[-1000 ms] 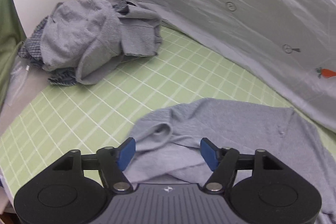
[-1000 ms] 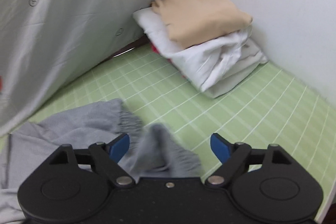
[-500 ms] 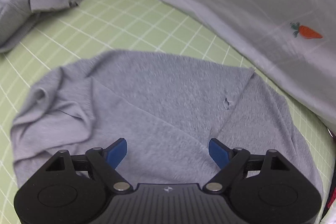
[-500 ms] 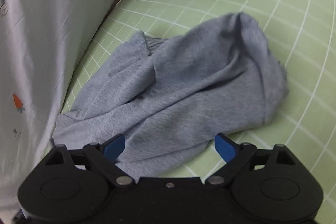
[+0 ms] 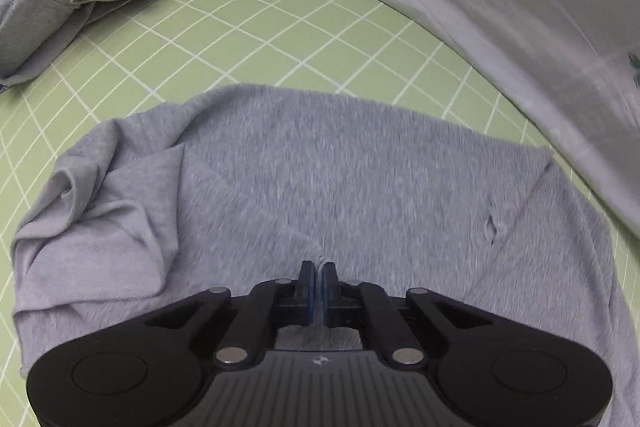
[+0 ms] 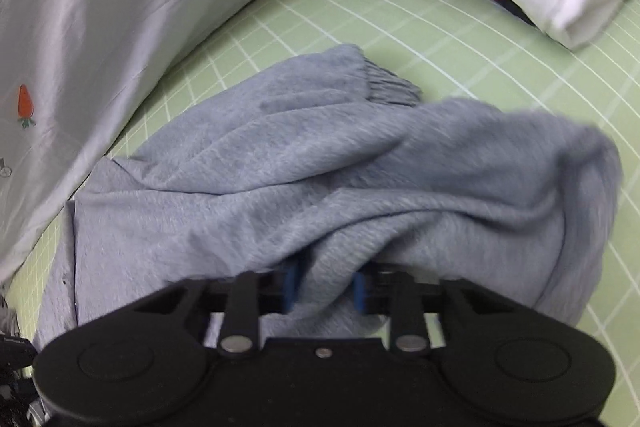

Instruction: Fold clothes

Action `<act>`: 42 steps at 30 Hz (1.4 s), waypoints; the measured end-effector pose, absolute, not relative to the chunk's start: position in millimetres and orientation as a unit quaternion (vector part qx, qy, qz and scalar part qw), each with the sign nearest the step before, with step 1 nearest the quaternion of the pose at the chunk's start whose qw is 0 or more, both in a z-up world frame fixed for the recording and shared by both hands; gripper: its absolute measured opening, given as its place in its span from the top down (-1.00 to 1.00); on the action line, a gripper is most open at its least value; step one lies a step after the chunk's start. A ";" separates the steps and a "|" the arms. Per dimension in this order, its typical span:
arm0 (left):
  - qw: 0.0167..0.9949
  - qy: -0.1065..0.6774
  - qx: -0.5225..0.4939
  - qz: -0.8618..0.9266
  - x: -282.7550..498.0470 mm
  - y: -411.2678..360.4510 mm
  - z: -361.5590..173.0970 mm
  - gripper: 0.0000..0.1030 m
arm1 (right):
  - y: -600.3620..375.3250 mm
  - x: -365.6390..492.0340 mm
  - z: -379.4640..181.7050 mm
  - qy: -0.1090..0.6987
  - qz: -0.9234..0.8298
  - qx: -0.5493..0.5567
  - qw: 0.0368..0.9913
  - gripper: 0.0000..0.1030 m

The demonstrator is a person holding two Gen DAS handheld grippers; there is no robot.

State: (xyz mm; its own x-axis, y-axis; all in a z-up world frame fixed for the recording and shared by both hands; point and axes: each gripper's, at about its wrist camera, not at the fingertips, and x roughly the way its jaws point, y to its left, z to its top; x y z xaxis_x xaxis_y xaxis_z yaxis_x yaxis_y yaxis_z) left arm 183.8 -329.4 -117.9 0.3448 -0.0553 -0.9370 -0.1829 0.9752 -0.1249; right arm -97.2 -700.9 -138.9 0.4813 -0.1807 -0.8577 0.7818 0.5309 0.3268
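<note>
Where cloth bunches, right claw half-hidden

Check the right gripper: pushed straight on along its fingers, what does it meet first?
The grey garment. The right gripper is closing with a bunched fold already between its jaws, so it would probably press that fold onto the green mat; depth unclear.

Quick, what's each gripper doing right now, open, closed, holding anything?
Left gripper: jaws shut, pinching a thin fold of the grey garment.
Right gripper: jaws closing on a thick bunch of the same grey garment, cloth between them.
</note>
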 end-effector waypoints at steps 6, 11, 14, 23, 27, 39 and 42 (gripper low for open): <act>0.833 0.542 -0.110 0.029 236.2 -339.0 -118.8 1.00 | -724.9 -43.4 -136.9 0.381 -0.296 0.345 0.805 0.86; 0.856 0.498 -0.141 0.013 282.7 -346.0 -93.8 1.00 | -748.8 3.4 -120.6 0.332 -0.293 0.319 0.838 0.88; 0.876 0.456 -0.158 -0.009 286.3 -345.8 -57.1 1.00 | -753.2 12.4 -93.5 0.296 -0.300 0.299 0.856 0.88; 0.892 0.419 -0.168 -0.041 142.1 -277.8 14.1 1.00 | -701.5 -103.2 -53.2 0.280 -0.312 0.265 0.868 0.89; 0.871 0.470 -0.144 -0.010 54.8 -235.5 -9.2 0.99 | -662.1 -173.2 -68.6 0.325 -0.314 0.257 0.854 0.89; 0.838 0.526 -0.142 0.014 -35.8 -173.4 -47.9 -0.29 | -593.7 -245.6 -75.4 0.382 -0.259 0.248 0.852 -0.44; 0.845 0.518 -0.129 -0.002 -19.4 -167.9 -46.7 -0.68 | -573.3 -240.6 -70.6 0.360 -0.251 0.235 0.867 -1.00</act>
State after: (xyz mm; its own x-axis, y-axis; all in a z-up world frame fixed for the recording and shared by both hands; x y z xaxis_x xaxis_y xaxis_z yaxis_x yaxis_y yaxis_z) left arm -19.4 -167.9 -46.7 0.4629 -0.1378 -0.8756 -0.1297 0.9667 -0.2208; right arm -240.6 -573.3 -70.6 0.6139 -0.2665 -0.7430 0.6055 0.7629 0.2266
